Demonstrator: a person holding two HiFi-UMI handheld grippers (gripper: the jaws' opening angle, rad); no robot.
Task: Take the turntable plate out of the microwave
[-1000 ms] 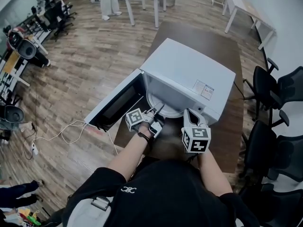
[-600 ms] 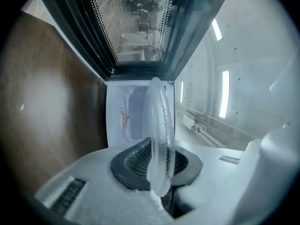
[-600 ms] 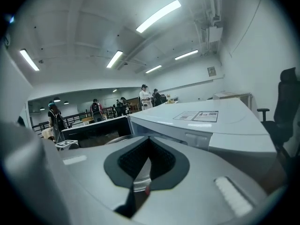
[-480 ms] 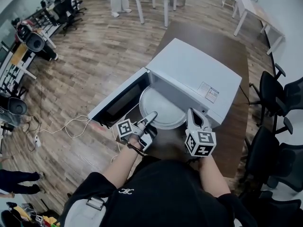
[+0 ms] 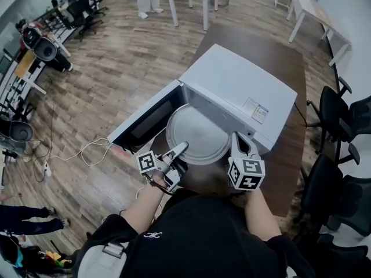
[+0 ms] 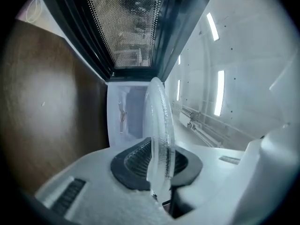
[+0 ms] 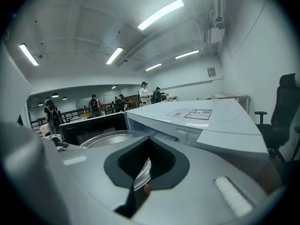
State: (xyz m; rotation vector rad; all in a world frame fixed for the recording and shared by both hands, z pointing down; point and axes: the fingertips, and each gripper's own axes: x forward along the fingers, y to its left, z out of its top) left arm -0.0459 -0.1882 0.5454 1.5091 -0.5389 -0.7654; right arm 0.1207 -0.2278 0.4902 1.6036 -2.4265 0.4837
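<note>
Door (image 5: 142,123): the microwave's door stood swung fully open to the left, its inner face toward the cavity.

Left claw (image 5: 181,148): it was clamped on the near-left rim of the turntable plate (image 5: 200,133). The left gripper view showed the glass edge pinched on end between both dark pads, with no gap on either side.

Turntable plate: it lay roughly level and mostly drawn out of the opening. Its near half overhung the counter (image 5: 249,42) in front of the microwave (image 5: 237,86), and its far edge was just inside the mouth. Only the one claw carried it.

Right claw (image 5: 239,138): it hung just beside the plate's right rim, in front of the microwave's control side, jaws drawn together to a narrow slit and gripping nothing. Its own view showed the plate off to the left, not between the pads.

Chairs (image 5: 342,114): they stood well apart on the right — no obstruction.

Assessment: the withdrawal step was in hand and judged nearly done, as only the far edge had yet to clear the opening. The next move called for a steady, level pull toward the person, then a clear patch of counter for setting down. A single rim grip on smooth glass risked tilt or slip — support from the right claw would be prudent.
</note>
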